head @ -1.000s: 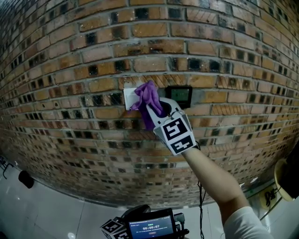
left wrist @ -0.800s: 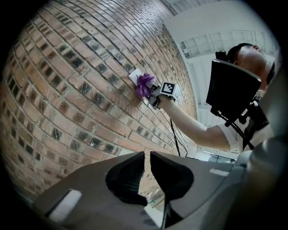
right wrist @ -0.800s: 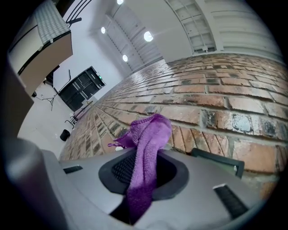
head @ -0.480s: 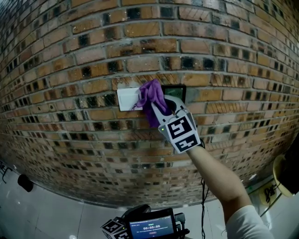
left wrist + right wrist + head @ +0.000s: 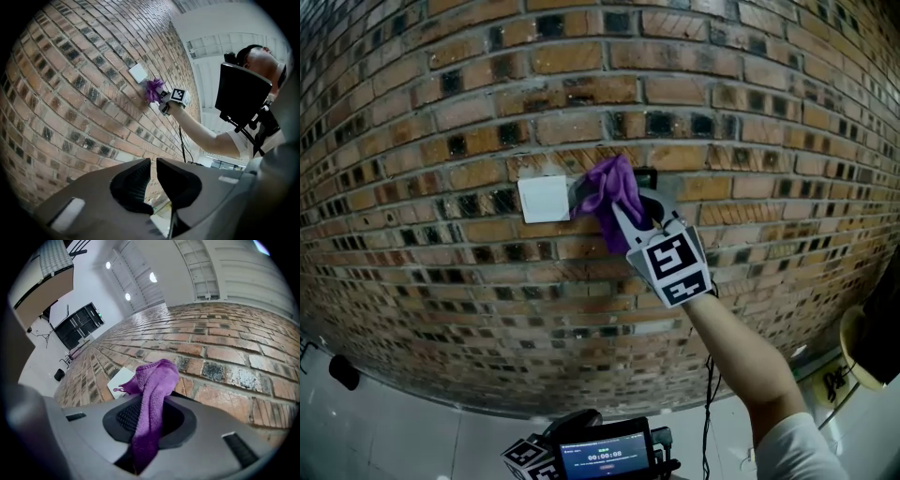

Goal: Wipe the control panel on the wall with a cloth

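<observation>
While clamped on cloth [image 5: 614,187], right gripper [image 5: 622,212] holds it against dark panel [image 5: 649,176] on brick wall [image 5: 441,141], centre of frame, just right of white plate [image 5: 544,199]. Left gripper [image 5: 152,176]: bottom centre of frame, jaws nearly together, nothing between.

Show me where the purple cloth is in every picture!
Head view: purple cloth at centre.
Left gripper view: small, upper middle, far off.
Right gripper view: centre, clamped in the right tool.
Shared landmark: white wall plate beside the cloth.
</observation>
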